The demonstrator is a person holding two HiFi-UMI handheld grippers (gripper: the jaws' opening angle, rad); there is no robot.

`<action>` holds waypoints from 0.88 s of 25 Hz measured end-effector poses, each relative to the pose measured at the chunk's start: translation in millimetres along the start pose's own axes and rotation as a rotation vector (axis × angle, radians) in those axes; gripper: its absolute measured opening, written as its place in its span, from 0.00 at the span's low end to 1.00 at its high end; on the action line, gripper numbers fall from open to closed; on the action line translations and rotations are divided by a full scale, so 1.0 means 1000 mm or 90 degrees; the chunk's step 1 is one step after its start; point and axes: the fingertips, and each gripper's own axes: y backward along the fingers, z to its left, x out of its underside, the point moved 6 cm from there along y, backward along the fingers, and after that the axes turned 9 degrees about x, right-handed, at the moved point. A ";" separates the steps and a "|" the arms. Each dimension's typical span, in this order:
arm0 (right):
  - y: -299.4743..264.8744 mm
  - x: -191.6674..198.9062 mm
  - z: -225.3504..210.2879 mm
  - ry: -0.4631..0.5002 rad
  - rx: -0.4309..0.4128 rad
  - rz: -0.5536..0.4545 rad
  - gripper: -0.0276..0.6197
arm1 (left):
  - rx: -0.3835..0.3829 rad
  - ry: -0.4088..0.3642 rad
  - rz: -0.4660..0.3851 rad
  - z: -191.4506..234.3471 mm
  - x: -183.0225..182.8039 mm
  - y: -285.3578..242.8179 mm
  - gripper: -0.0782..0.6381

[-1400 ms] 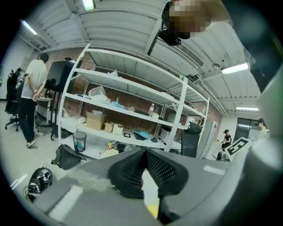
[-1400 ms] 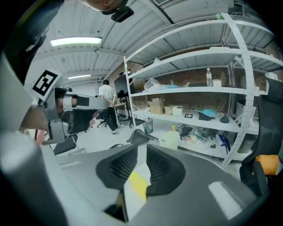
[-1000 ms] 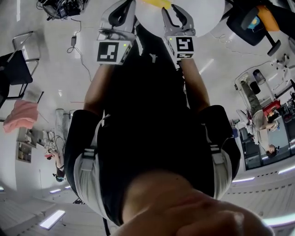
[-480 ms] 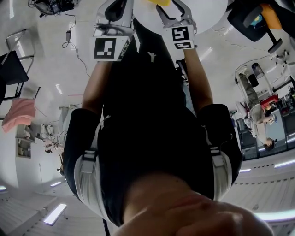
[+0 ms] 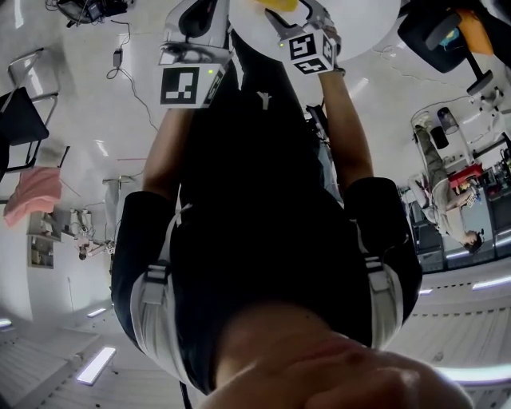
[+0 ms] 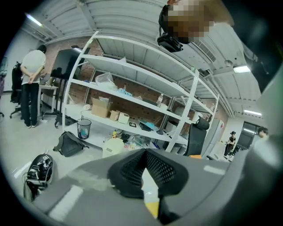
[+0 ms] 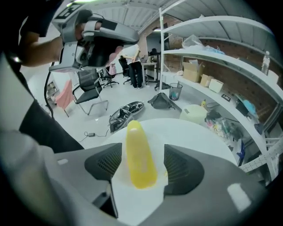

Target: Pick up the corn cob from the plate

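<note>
A smooth yellow corn cob (image 7: 140, 154) lies lengthwise on the round white plate (image 7: 194, 137). My right gripper (image 7: 142, 152) points down over it. Its jaws have just been opening, and the cob sits between them with a thin gap on each side. In the head view the cob (image 5: 281, 4) shows only as a yellow sliver at the top edge, in front of the right gripper (image 5: 297, 20). My left gripper (image 6: 145, 151) is shut with its pads meeting at the tips. It hovers beside the plate (image 5: 359, 24), also seen high up as the left gripper (image 7: 95, 39).
White shelving (image 7: 221, 57) loaded with boxes runs along the right. On the floor beyond the plate lie a black bag (image 7: 126, 112), a dark backpack (image 7: 161, 100) and a bin (image 7: 175, 90). An office chair (image 7: 88, 88) stands at the left, with people further back.
The right gripper's marker cube has tilted and shifted toward the plate at the top of the head view. The left gripper has barely moved.
</note>
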 end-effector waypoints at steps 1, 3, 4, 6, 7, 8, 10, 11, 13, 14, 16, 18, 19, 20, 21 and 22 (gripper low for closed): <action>-0.004 0.002 0.001 0.007 -0.007 0.009 0.51 | 0.000 0.001 0.003 0.001 0.001 -0.001 0.11; -0.010 0.004 0.002 0.019 -0.019 0.025 0.53 | -0.001 0.006 0.005 0.003 0.003 -0.002 0.11; -0.013 0.005 0.003 0.025 -0.025 0.032 0.53 | -0.001 0.009 0.005 0.004 0.004 -0.002 0.11; -0.017 0.007 0.005 0.039 -0.031 0.047 0.54 | -0.001 0.011 0.007 0.005 0.005 -0.003 0.11; -0.019 0.008 0.006 0.047 -0.032 0.053 0.54 | 0.000 0.010 0.008 0.005 0.006 -0.004 0.11; -0.020 0.009 0.007 0.057 -0.034 0.057 0.54 | 0.000 0.011 0.008 0.005 0.006 -0.004 0.11; -0.023 0.011 0.007 0.077 -0.036 0.067 0.54 | 0.001 0.015 0.006 0.006 0.007 -0.006 0.11; -0.025 0.012 0.007 0.082 -0.038 0.074 0.54 | 0.001 0.015 0.006 0.007 0.008 -0.007 0.11; -0.030 0.014 0.007 0.086 -0.046 0.091 0.54 | 0.003 0.017 0.006 0.009 0.009 -0.007 0.11; -0.033 0.015 0.007 0.088 -0.052 0.099 0.54 | 0.005 0.019 0.007 0.010 0.009 -0.007 0.11; -0.037 0.016 0.008 0.092 -0.064 0.115 0.54 | 0.006 0.024 0.009 0.012 0.009 -0.007 0.11; -0.040 0.016 0.010 0.097 -0.076 0.127 0.54 | 0.005 0.027 0.006 0.015 0.009 -0.008 0.11; -0.041 0.016 0.010 0.100 -0.080 0.132 0.54 | 0.004 0.026 0.006 0.016 0.009 -0.007 0.11; -0.042 0.017 0.011 0.103 -0.081 0.135 0.54 | 0.003 0.026 0.007 0.017 0.009 -0.007 0.11; -0.042 0.018 0.011 0.105 -0.081 0.139 0.54 | 0.002 0.027 0.008 0.017 0.009 -0.007 0.11; -0.043 0.018 0.011 0.107 -0.080 0.142 0.54 | 0.004 0.028 0.009 0.018 0.010 -0.006 0.11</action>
